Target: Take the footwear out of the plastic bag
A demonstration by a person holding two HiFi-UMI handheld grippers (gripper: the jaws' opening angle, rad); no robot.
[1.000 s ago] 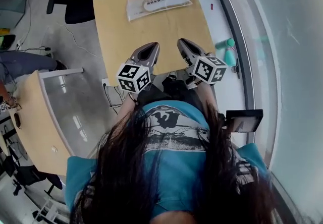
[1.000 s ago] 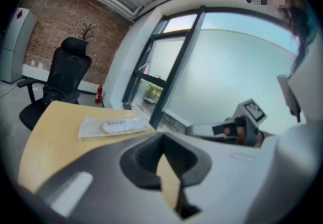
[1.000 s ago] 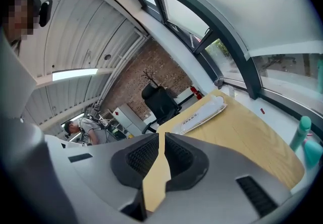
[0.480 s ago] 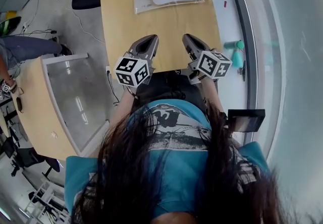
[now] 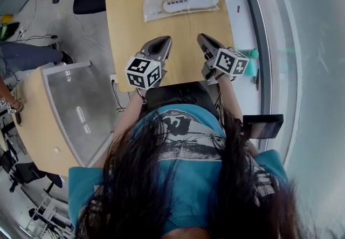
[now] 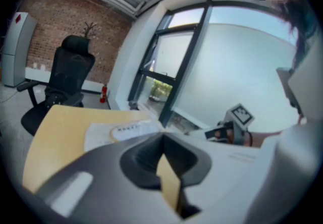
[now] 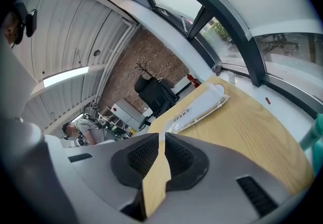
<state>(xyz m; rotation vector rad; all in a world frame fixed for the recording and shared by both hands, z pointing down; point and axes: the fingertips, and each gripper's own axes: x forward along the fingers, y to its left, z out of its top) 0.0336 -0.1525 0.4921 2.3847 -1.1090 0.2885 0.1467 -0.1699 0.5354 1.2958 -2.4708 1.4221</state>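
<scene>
A clear plastic bag (image 5: pixel 152 11) with a long white shoe (image 5: pixel 190 1) inside lies flat near the far edge of the light wooden table (image 5: pixel 172 27) with round corners.

Bright daylight floods in through the tall dark-framed glass window wall (image 5: pixel 302 44), lighting the pale wooden tabletop (image 5: pixel 178 28) evenly, with faint shadows. Both gripper views bulge like fisheyes, black at the corners, nearest parts blurred.
</scene>
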